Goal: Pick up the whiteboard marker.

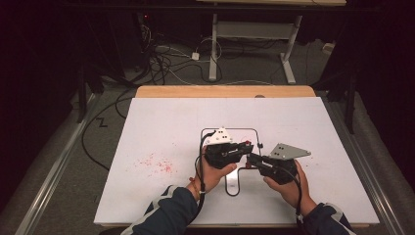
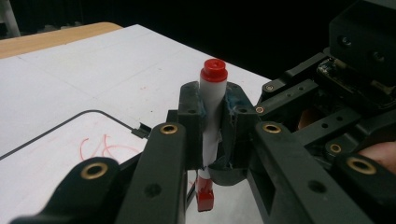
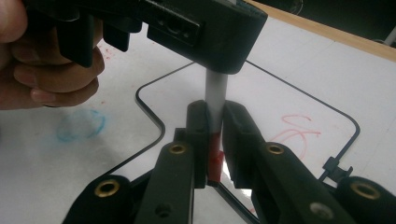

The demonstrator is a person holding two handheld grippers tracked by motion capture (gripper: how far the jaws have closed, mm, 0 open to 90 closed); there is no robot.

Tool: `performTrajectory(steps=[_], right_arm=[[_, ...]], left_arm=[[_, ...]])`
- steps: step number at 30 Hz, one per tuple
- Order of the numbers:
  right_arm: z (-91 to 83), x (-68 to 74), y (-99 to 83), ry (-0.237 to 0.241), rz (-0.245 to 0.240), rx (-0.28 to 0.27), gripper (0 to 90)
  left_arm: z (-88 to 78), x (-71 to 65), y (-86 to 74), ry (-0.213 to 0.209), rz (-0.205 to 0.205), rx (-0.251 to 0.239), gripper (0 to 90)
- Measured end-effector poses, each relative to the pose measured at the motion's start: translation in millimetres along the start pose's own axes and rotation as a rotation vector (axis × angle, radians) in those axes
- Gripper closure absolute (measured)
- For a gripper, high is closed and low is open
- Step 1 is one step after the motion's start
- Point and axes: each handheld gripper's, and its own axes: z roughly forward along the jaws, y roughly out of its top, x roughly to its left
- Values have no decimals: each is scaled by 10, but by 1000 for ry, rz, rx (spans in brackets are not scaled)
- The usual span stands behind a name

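Pinching one red marker [image 2: 212,109] between them, the left hand-held gripper [image 1: 243,147] clamps its white barrel while the right hand-held gripper [image 1: 254,159], at four o'clock, clamps the cap end. Pulling off-axis could make the cap slip or bend the marker above the bench [image 1: 303,122].

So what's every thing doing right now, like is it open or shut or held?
Left gripper: shut on the marker.
Right gripper: shut on the marker.
Marker: white barrel, red ends, held upright above the board by both grippers.
White board: lying flat, with red scribbles and a blue smudge.
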Motion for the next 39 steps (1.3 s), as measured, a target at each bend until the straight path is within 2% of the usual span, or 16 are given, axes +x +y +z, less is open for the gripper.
performTrajectory(steps=[3, 6, 8, 10, 11, 13, 15, 17, 20, 21, 23, 29, 35, 39], right_arm=[[1, -3, -5, 2, 2, -2, 793], [-7, -16, -16, -4, 16, 3, 663], [-44, -33, -34, -23, 25, 6, 538], [-84, -51, -52, -27, 27, 8, 512], [-164, -88, -99, -43, 36, 1, 461], [-196, -106, -119, -44, 43, 0, 445], [-327, -182, -225, -68, 68, -1, 397], [-396, -213, -293, -80, 79, -2, 384], [-493, -232, -369, -112, 74, -8, 364], [-516, -234, -385, -115, 77, -8, 358], [-578, -239, -422, -122, 74, -22, 345], [-662, -224, -479, -136, 75, -17, 324], [-694, -178, -508, -156, 50, -5, 317], [-721, -180, -532, -177, 55, -5, 307]], left_arm=[[3, -22, 16, 17, 33, 1, 781], [28, -16, 41, 35, 63, 8, 781], [34, -8, 50, 41, 74, 11, 781], [48, 36, 69, 48, 82, 5, 782], [81, 84, 79, 62, 93, 9, 781], [105, 117, 75, 63, 95, 11, 782], [152, 164, 66, 76, 100, 21, 781], [201, 214, 53, 78, 96, 18, 781], [243, 241, 68, 87, 117, 24, 781], [243, 241, 68, 87, 117, 24, 781], [270, 276, 105, 93, 142, 38, 782], [323, 346, 191, 82, 177, 54, 781], [356, 398, 196, 84, 180, 65, 781], [382, 439, 207, 90, 181, 74, 781]])
